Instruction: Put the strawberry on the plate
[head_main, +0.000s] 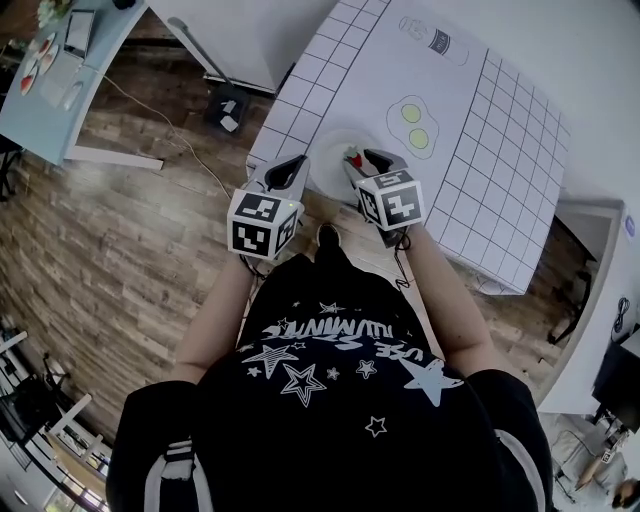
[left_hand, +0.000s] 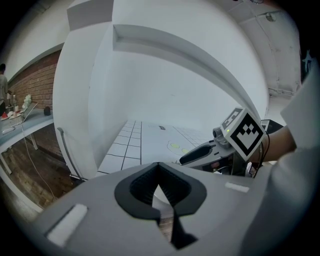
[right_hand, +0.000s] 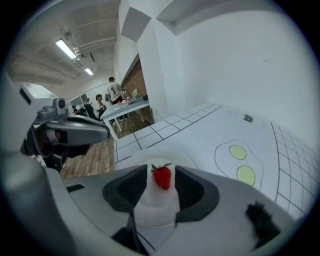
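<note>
Forearms reach out from a black star-print shirt (head_main: 330, 395), above wood-plank floor (head_main: 120, 240), to the near edge of a white gridded desk (head_main: 500, 130). Each hand holds one gripper.

Nearest, the left gripper (head_main: 296, 162) sits at the desk's near edge, close to the left corner and just left of the plate (head_main: 328, 150). Seen along its own jaws, the left gripper (left_hand: 159, 167) has its tips together with nothing between them.

Just beside it, the right gripper (head_main: 366, 160) hangs over the right part of the plate. Its marker cube (head_main: 392, 198) faces up. In its own view the right gripper (right_hand: 161, 186) has its jaws wide apart. The strawberry (right_hand: 162, 177) stands between them, with a gap on each side and neither pad pressing it.

The strawberry (head_main: 352, 156) lies on the plate (right_hand: 135, 158), leaves upward. The plate itself rests against the desk's near edge.

Beyond the plate, toward the desk's middle, is a drawing (head_main: 413, 125) of two yellow-green circles inside one outline. Farther on, near the far edge, is a small printed mark (head_main: 438, 40), too small to read.

Well past the desk's left side, people (right_hand: 111, 92) stand at a long table (right_hand: 131, 107) by a brick wall (right_hand: 141, 80).
</note>
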